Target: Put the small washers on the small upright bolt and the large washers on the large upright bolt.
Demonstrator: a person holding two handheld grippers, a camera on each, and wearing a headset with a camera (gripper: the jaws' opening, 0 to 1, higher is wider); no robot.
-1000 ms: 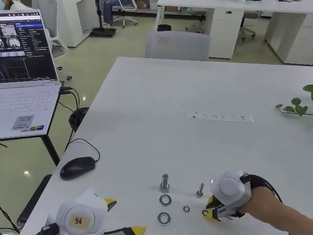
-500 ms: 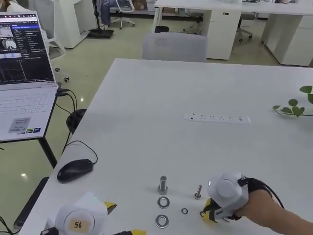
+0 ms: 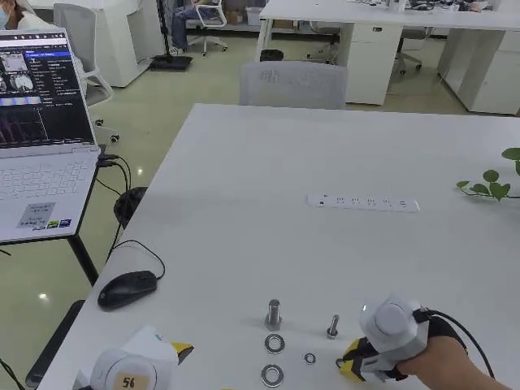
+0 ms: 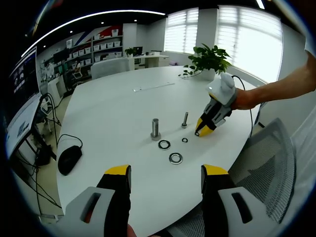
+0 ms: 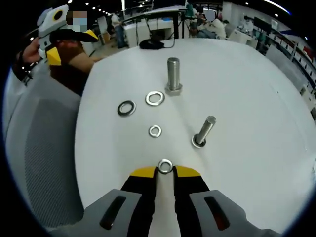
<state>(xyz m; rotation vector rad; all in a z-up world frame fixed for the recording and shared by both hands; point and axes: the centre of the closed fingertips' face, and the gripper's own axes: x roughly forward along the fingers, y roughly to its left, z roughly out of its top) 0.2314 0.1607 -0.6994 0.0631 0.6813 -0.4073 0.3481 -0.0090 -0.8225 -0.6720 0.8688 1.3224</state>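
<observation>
Washer (image 5: pixel 165 166), small silver ring (in right gripper (image 5: pixel 165 173))

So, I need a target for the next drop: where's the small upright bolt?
In the head view the small bolt stands near the front edge of the table, right of the large bolt and just beyond the tips of the right tongs.
</observation>
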